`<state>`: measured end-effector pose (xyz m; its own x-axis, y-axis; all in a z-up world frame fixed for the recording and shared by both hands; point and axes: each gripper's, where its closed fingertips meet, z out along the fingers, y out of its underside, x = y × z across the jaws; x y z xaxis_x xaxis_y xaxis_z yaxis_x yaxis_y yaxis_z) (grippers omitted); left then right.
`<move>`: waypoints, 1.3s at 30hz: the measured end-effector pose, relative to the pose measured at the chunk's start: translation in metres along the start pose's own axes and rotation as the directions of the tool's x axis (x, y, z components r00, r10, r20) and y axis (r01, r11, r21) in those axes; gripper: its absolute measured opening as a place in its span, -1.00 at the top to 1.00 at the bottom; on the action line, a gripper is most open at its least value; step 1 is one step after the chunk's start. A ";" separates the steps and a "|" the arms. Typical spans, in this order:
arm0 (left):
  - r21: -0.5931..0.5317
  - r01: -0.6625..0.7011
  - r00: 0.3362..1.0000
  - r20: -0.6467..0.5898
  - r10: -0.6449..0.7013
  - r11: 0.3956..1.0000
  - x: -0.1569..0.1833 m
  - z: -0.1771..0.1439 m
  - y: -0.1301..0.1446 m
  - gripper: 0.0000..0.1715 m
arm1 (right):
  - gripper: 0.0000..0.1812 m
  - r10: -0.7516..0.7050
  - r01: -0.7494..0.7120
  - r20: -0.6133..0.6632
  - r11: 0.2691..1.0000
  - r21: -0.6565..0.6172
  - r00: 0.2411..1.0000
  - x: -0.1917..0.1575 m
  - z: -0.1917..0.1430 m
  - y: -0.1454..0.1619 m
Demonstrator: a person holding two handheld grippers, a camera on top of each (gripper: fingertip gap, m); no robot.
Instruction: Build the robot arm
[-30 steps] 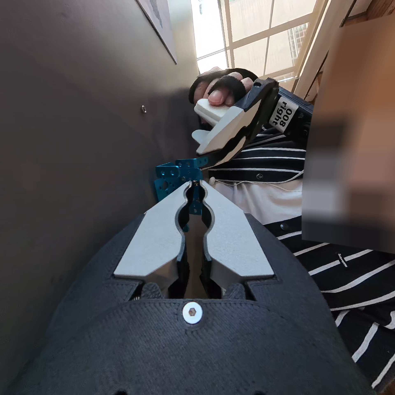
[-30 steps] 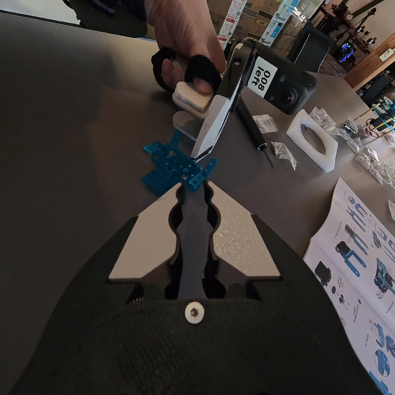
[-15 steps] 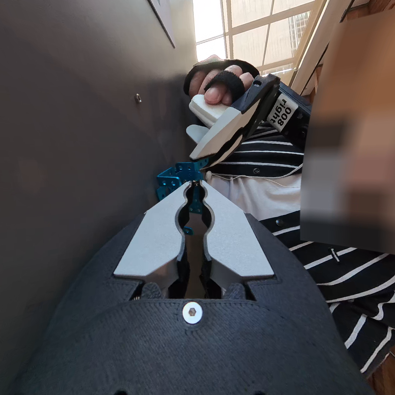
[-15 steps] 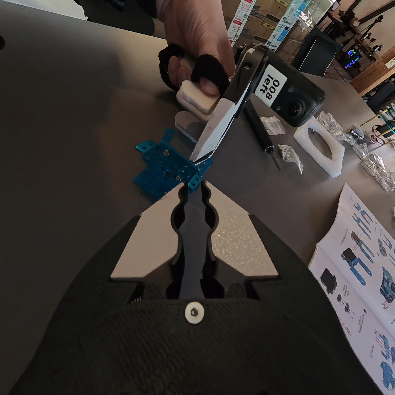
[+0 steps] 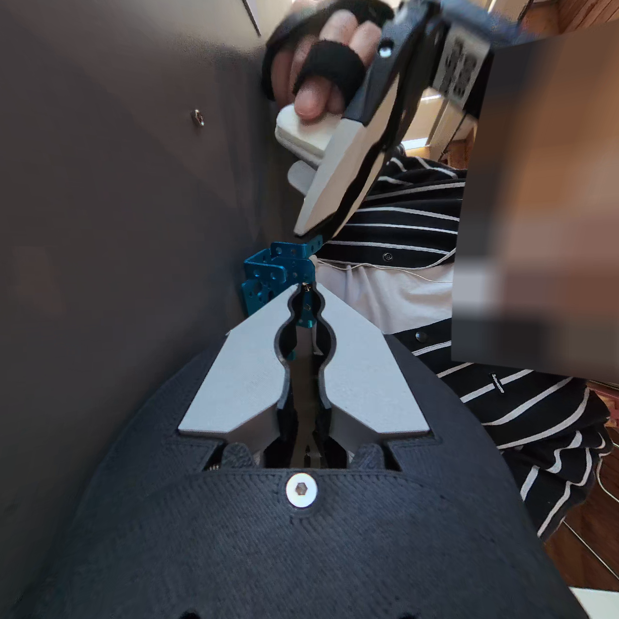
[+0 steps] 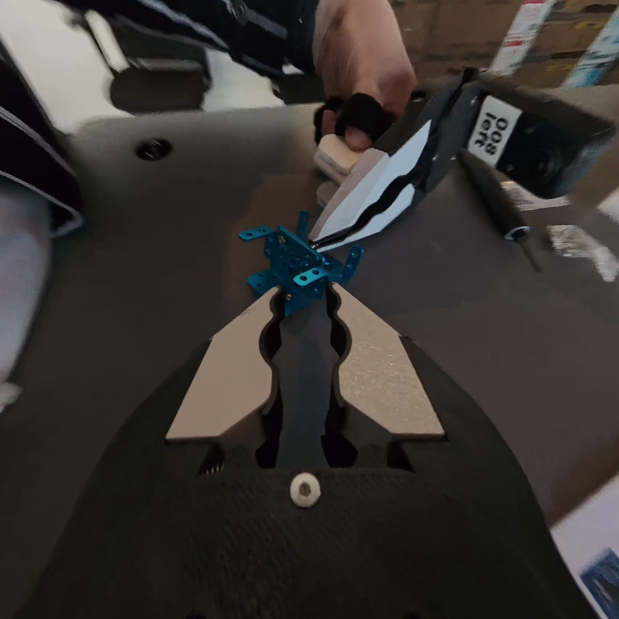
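Note:
A blue perforated metal bracket assembly (image 5: pixel 268 284) is held tilted up off the dark grey table (image 5: pixel 117 234). My left gripper (image 5: pixel 306 288) is shut on one of its plates; a small brass screw shows at the fingertips. In the right wrist view the left gripper (image 6: pixel 313 244) pinches the assembly (image 6: pixel 291 258) from the far right. My right gripper (image 6: pixel 304 288) is open by a narrow gap, with the assembly's near edge between its tips. In the left wrist view the right gripper (image 5: pixel 310 234) touches the assembly's top tab from above.
A person in a striped shirt (image 5: pixel 418 207) stands close behind the table edge. A black-handled screwdriver (image 6: pixel 492 201), clear plastic bags (image 6: pixel 582 248) and an open printed manual (image 6: pixel 596 542) lie to the right on the table (image 6: pixel 134 301). A small fastener (image 5: pixel 197 118) lies farther off. Left and right tips are no more than a few centimetres apart.
The blue assembly has been turned up from lying flat to tilted off the table. The right gripper's gap has widened slightly and it has moved in closer; both views are blurred by motion.

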<state>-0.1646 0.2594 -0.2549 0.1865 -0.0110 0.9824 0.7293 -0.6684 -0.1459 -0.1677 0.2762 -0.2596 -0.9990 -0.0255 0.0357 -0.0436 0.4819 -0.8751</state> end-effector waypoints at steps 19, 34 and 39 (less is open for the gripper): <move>0.065 0.020 0.999 -0.043 -0.017 0.998 0.004 -0.008 -0.003 0.97 | 0.66 0.153 -0.163 0.452 0.987 -0.017 0.879 0.007 -0.013 -0.013; 0.095 0.077 0.997 0.007 -0.078 0.992 0.000 0.000 -0.007 0.97 | 0.75 0.078 -0.083 0.406 0.997 -0.006 0.911 0.006 0.005 -0.014; 0.122 0.099 0.995 0.007 -0.101 0.988 -0.001 0.000 -0.005 0.97 | 0.78 0.049 -0.033 0.396 0.998 -0.049 0.917 0.009 0.007 -0.014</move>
<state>-0.1684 0.2625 -0.2546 0.1170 0.0619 0.9912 0.8188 -0.5708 -0.0610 -0.1758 0.2627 -0.2503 -0.9163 -0.3463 -0.2014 -0.0111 0.5245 -0.8513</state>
